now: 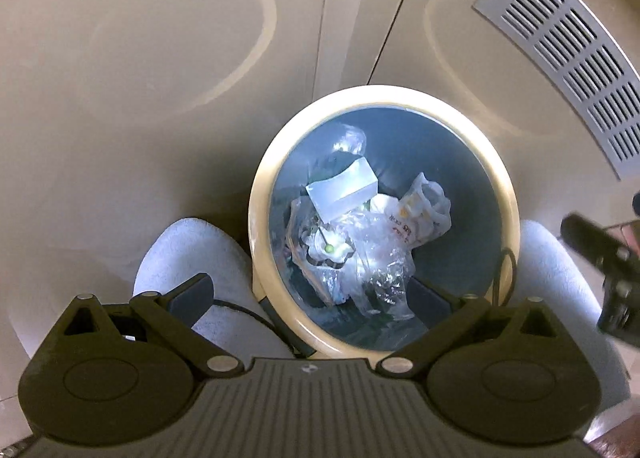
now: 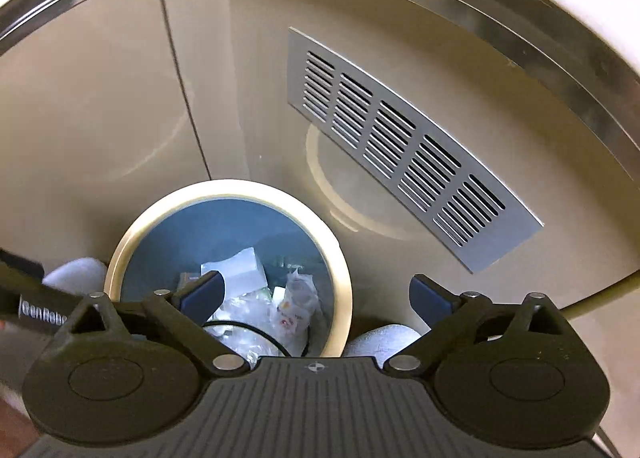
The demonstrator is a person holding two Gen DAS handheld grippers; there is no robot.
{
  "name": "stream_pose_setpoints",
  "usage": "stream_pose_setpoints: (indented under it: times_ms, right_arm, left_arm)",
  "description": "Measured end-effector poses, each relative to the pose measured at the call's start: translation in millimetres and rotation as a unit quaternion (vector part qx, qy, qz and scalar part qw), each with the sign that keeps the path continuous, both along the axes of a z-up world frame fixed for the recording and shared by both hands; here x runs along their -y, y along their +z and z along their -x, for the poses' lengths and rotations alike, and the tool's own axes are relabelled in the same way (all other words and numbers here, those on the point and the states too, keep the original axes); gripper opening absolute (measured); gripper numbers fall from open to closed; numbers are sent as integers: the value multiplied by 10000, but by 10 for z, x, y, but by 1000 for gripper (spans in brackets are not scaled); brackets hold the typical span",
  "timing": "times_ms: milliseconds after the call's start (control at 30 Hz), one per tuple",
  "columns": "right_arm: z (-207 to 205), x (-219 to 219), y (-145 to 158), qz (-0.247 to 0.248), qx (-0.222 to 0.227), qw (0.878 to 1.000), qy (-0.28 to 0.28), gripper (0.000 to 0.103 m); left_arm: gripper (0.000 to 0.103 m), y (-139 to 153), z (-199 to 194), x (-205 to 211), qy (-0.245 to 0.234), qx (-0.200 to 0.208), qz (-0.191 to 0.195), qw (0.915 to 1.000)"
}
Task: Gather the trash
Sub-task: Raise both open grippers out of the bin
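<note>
The right gripper (image 2: pixel 316 294) hangs over a round waste bin (image 2: pixel 340 270) with a cream rim and a blue-grey inside, its jaws standing wide with nothing between them. One blue-padded finger sits over the bin's mouth, the other beyond the rim. In the bin lie a white box (image 2: pixel 240 270), crumpled clear plastic (image 2: pixel 244 314) and a white bag with red print (image 2: pixel 294 306). A black cable (image 2: pixel 240 325) loops over the trash. Behind the bin stands a beige cabinet (image 2: pixel 100 105) bearing a slotted metal vent grille (image 2: pixel 400 149). The other gripper's black body (image 2: pixel 32 298) enters at the left edge.
</note>
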State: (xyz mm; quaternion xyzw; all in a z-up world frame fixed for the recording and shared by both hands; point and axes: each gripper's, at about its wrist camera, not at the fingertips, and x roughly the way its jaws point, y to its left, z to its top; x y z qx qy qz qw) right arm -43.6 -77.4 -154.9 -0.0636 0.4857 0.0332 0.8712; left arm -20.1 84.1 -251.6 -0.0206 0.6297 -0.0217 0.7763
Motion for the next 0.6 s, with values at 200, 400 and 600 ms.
stream_pose_setpoints:
  times_ms: [200, 400, 600]
  right_arm:
    - [-5, -53, -53, -18, -155, 9999, 69, 100]
    - [23, -65, -35, -35, -156, 9998, 100, 100]
    - [56, -45, -44, -138, -146, 9997, 143, 100]
  left_arm:
    - [103, -26, 0, 46, -60, -1, -148, 9999]
    - [103, -6, 8, 63, -153, 57, -320, 9994]
    - [103, 38, 43, 120, -372, 221, -506, 9978]
